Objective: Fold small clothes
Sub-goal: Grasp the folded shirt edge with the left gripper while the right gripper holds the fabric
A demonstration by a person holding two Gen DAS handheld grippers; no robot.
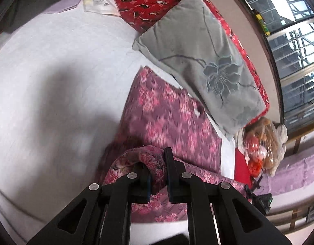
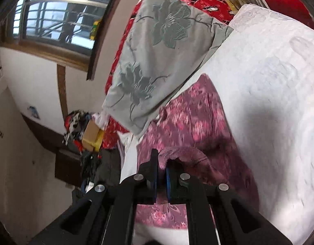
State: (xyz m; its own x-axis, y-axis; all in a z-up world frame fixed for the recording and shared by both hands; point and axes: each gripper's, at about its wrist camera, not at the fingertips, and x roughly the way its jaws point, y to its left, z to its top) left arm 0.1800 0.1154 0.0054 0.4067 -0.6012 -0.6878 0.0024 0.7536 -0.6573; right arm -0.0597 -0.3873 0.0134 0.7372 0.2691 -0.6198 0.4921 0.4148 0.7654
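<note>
A purple garment with pink flowers (image 1: 167, 114) lies on the white bed sheet (image 1: 54, 71), partly under a grey pillow (image 1: 199, 55). My left gripper (image 1: 158, 167) is shut on a raised fold of the garment's near edge. In the right wrist view the same garment (image 2: 199, 122) lies on the sheet (image 2: 269, 81). My right gripper (image 2: 162, 169) is shut on another bunched fold of its near edge. Both folds are lifted off the bed.
A red floral quilt (image 1: 148, 0) lies behind the grey pillow (image 2: 157, 57). Papers (image 1: 99, 0) lie at the far end of the bed. A barred window (image 1: 295, 40) and a bagged stuffed toy (image 1: 263, 145) are beside the bed. Clutter and a box (image 2: 91, 136) sit on a low shelf.
</note>
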